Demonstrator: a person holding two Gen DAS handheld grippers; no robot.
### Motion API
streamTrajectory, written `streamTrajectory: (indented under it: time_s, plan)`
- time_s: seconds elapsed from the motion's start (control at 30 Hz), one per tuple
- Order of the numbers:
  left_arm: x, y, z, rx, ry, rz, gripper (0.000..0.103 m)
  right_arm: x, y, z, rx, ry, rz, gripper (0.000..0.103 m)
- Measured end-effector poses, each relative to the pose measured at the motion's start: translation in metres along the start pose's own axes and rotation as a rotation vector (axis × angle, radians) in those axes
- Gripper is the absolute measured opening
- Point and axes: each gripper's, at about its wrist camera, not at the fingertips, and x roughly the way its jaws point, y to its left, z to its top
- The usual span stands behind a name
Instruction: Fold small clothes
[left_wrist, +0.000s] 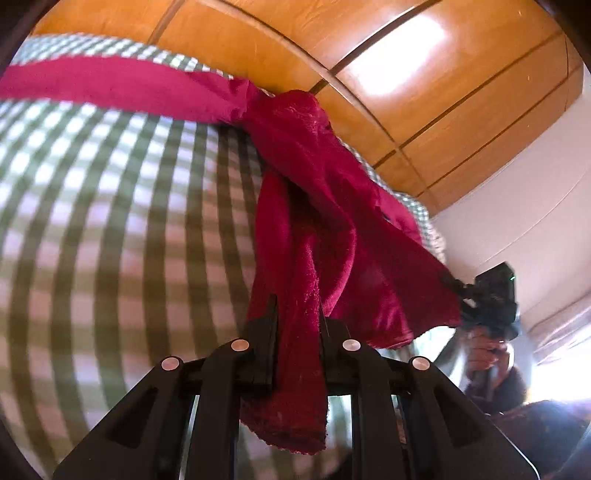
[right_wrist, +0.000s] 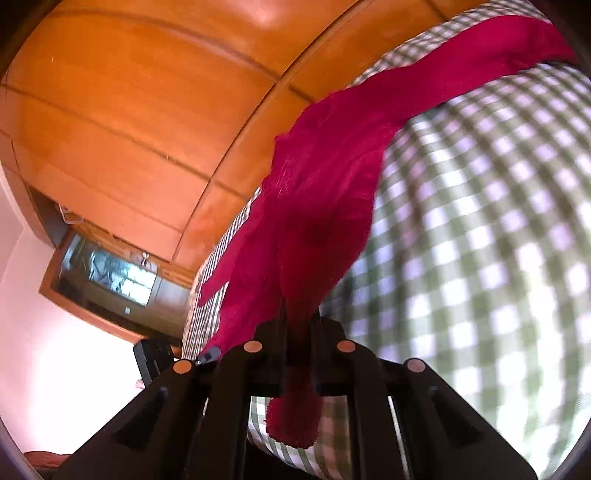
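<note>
Over the checked cloth (left_wrist: 110, 221), a red garment (left_wrist: 314, 206) hangs stretched between two grippers.

Behind the covered surface runs a wall of orange wood panels (left_wrist: 424, 92). Left gripper (left_wrist: 298, 314) and right gripper (right_wrist: 298, 325) each pinch an end of the fabric; a far strip trails flat to the left. Lift both ends evenly, keep the edge taut, then lay it down square.

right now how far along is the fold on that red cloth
Done: both grips are made. The left gripper and right gripper are each shut on an edge of the red cloth. In hand: lifting it off the checked sheet. Left: no fold shows yet; the far end still trails on the sheet.
</note>
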Motion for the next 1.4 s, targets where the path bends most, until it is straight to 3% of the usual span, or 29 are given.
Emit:
streamTrajectory:
  time_s: [0.17, 0.2, 0.27, 0.33, 0.37, 0.4, 0.47, 0.57, 0.67, 0.7, 0.73, 0.8, 0.87, 0.97, 1.03, 1.1, 1.2, 1.27, 1.33, 1.37, 1.4]
  plan:
    - [-0.005, 0.014, -0.013, -0.074, -0.011, -0.007, 0.016, -0.022, -0.02, -0.01, 0.011, -0.001, -0.07, 0.008]
    - [-0.006, 0.017, -0.014, -0.086, -0.012, -0.023, 0.021, -0.023, -0.028, -0.013, 0.026, 0.004, -0.086, 0.008]
    - [-0.011, 0.018, -0.014, -0.106, -0.033, -0.043, 0.045, -0.017, -0.043, -0.018, 0.065, 0.024, -0.11, 0.008]
    - [-0.014, 0.011, -0.012, -0.093, -0.057, -0.03, 0.091, -0.014, -0.053, -0.022, 0.093, 0.039, -0.111, 0.009]
    - [-0.017, 0.006, -0.011, -0.068, -0.069, -0.02, 0.093, -0.018, -0.059, -0.025, 0.108, 0.037, -0.1, 0.013]
    - [-0.016, -0.001, -0.011, -0.036, -0.076, -0.023, 0.093, -0.02, -0.061, -0.026, 0.122, 0.034, -0.091, 0.015]
    - [-0.015, -0.008, -0.01, -0.01, -0.082, -0.031, 0.094, -0.027, -0.069, -0.028, 0.16, 0.016, -0.072, 0.039]
    - [-0.008, -0.001, -0.005, -0.055, -0.086, -0.014, 0.094, -0.028, -0.068, -0.026, 0.157, 0.016, -0.053, 0.044]
    - [0.007, -0.001, -0.001, -0.04, -0.059, 0.094, 0.092, -0.021, -0.059, -0.027, 0.094, 0.048, -0.105, 0.037]
    - [0.009, -0.005, -0.002, -0.011, -0.058, 0.126, 0.081, -0.019, -0.055, -0.028, 0.07, 0.057, -0.124, 0.03]
    - [0.013, -0.01, -0.001, 0.028, -0.049, 0.162, 0.052, -0.015, -0.051, -0.028, 0.038, 0.078, -0.146, 0.009]
    - [0.023, -0.015, 0.0, 0.072, 0.011, 0.204, 0.022, -0.018, -0.049, -0.029, 0.027, 0.069, -0.142, 0.009]
    - [0.016, -0.01, 0.003, 0.027, 0.001, 0.155, 0.017, -0.033, -0.042, -0.025, 0.009, 0.017, -0.125, 0.008]
    - [-0.003, 0.002, 0.005, -0.111, -0.008, -0.022, 0.016, -0.066, -0.032, -0.019, -0.028, -0.056, -0.107, 0.008]
    - [-0.01, 0.001, -0.001, -0.142, 0.004, -0.094, 0.016, -0.083, -0.029, -0.021, -0.053, -0.068, -0.102, 0.008]
    - [-0.011, -0.002, -0.013, -0.13, 0.05, -0.095, 0.016, -0.09, -0.035, -0.029, -0.068, -0.028, -0.133, 0.008]
    - [0.005, -0.001, -0.036, -0.089, 0.158, -0.015, 0.016, -0.083, -0.056, -0.046, -0.06, 0.06, -0.226, 0.008]
    - [0.008, -0.003, -0.043, -0.052, 0.178, -0.005, 0.018, -0.073, -0.066, -0.054, -0.053, 0.109, -0.284, 0.011]
    - [0.005, -0.005, -0.041, -0.046, 0.171, -0.031, 0.034, -0.073, -0.064, -0.05, -0.04, 0.082, -0.276, 0.018]
    - [0.001, -0.006, -0.037, -0.045, 0.16, -0.04, 0.042, -0.076, -0.058, -0.043, -0.053, 0.039, -0.292, 0.034]
    - [-0.002, -0.007, -0.034, -0.042, 0.141, -0.041, 0.06, -0.081, -0.051, -0.035, -0.072, -0.022, -0.328, 0.046]
